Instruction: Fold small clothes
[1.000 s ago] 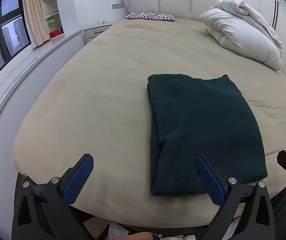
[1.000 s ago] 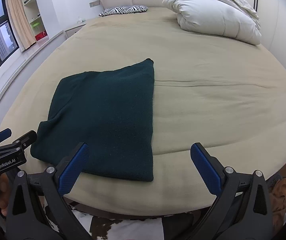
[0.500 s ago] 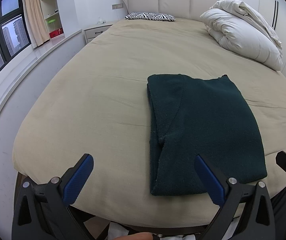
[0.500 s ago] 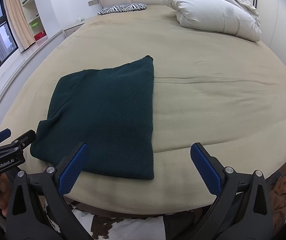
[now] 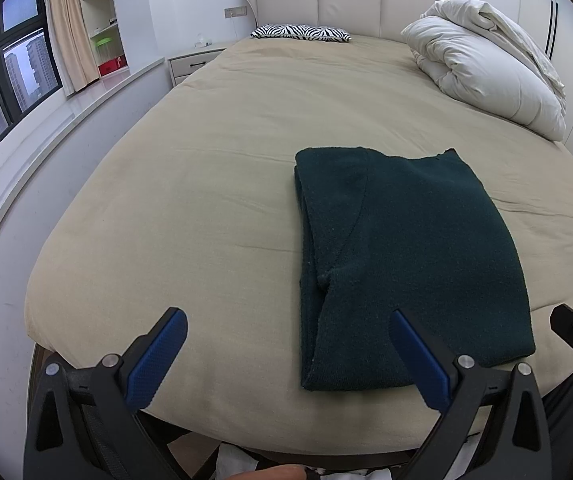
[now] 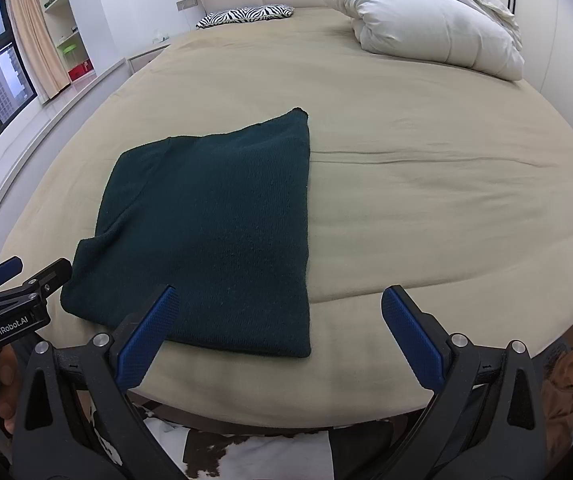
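Brand text: "GenRobot.AI", white letters, readable in the right wrist view
Carrier: black body of the left gripper [image 6: 18,276], near left edge, just beside the folded dark green garment [image 6: 214,236]
Other readable text: none in either view

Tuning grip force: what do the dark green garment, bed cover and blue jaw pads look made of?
Folded dark green garment: looks like matte knit, wool or fleece-like; fuzzy nap, fine ribbing, soft thick edges.
Beige bed cover: smooth matte woven fabric, probably cotton; shallow creases.
Blue pads on the jaws: likely rubber or textured plastic; fine dimpled grid, slight sheen.
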